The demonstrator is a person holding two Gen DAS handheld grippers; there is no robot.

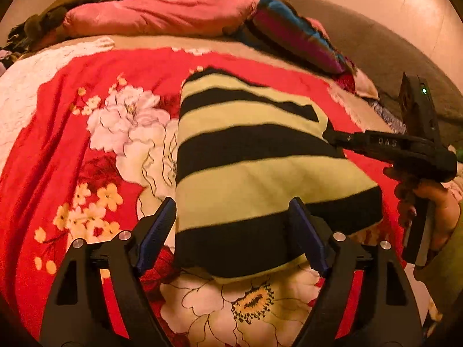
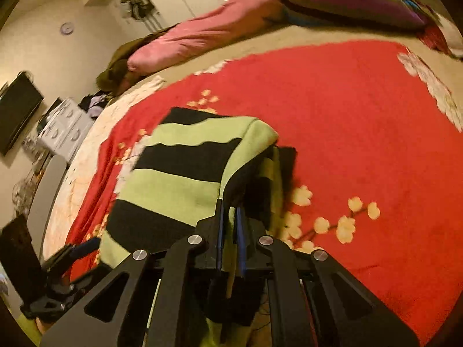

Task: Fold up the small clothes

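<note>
A small yellow-green and black striped sweater (image 1: 260, 156) lies folded on the red floral blanket (image 1: 58, 150) spread over the bed. The left gripper (image 1: 231, 231) hangs over the sweater's near end with its jaws standing wide apart, the blue pads (image 1: 156, 228) either side of the cloth and not pressing on it. The right gripper (image 2: 230, 231) has its jaws closed tight on the sweater's edge: from its own view a strip of the knit runs up between the two blue pads (image 2: 240, 231), and the fabric lifts into a ridge just ahead of them. From the left view, the right gripper reaches in from the side to the sweater's right edge, with the person's right hand (image 1: 428, 211) wrapped round its handle. Beyond the blanket, a pink quilt (image 1: 156, 14) and a striped, brightly coloured pillow (image 1: 298, 34) lie along the far side of the bed.
</note>
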